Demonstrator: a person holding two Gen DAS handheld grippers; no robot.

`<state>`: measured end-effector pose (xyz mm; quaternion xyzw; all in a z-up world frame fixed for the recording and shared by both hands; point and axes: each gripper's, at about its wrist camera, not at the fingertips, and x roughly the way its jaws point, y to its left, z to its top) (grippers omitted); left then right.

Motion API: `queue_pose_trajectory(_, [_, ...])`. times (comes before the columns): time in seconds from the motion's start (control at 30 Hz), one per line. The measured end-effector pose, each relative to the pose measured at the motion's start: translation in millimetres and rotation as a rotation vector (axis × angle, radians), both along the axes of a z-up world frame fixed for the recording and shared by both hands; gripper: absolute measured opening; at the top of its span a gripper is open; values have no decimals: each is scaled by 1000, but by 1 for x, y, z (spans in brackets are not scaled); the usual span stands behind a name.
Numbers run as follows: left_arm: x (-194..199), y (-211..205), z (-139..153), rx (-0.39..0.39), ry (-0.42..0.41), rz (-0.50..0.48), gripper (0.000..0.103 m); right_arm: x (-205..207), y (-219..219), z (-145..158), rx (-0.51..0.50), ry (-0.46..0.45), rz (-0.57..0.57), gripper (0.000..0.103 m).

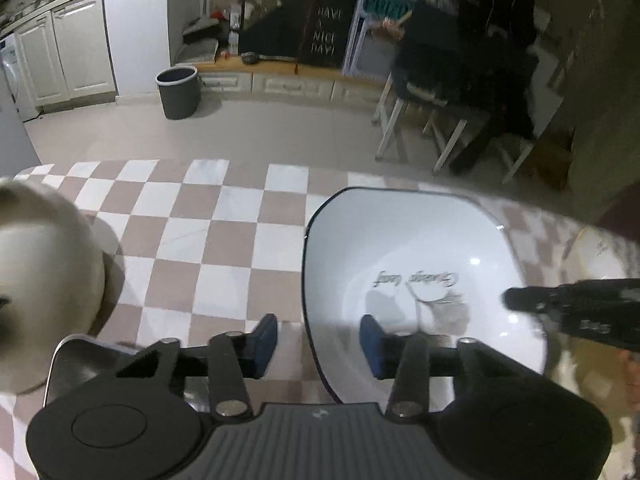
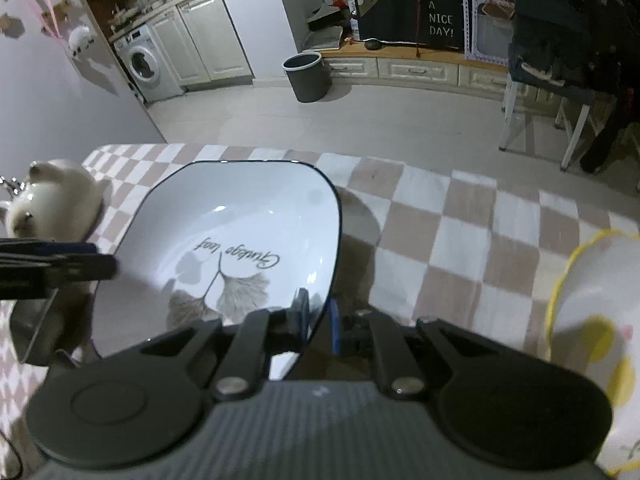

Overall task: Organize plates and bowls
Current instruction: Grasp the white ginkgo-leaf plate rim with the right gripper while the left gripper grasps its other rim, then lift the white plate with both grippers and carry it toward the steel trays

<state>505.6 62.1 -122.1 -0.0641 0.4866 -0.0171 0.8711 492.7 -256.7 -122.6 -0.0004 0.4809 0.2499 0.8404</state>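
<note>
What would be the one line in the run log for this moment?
right gripper: shut on rim of white square ginkgo-leaf plate | left gripper: open, pads astride opposite rim | yellow-rimmed bowl: untouched

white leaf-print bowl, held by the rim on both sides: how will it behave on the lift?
The bowl looks like glazed ceramic, so probably rigid, fairly heavy and breakable. Its glossy surface may slip. The right gripper pinches only the thin rim, and the left gripper's pads straddle the opposite rim without pressing, so it may tilt.
</note>
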Motion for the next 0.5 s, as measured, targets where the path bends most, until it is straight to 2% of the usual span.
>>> queue_pose_trajectory(0.07, [10,0,-7,18,28,1,18,4,-1,-2,28,24,-19,13])
queue_pose_trajectory(0.23, [27,1,-15,4,55,-9,18,30,2,-16,112,84,-95,13])
queue_pose_trajectory(0.37, [28,1,-17,-9,29,3,19,28,8,-15,91,46,-99,14])
queue_pose_trajectory(0.5, [17,5,-13,-56,-11,33,19,23,14,-12,76,40,-129,15])
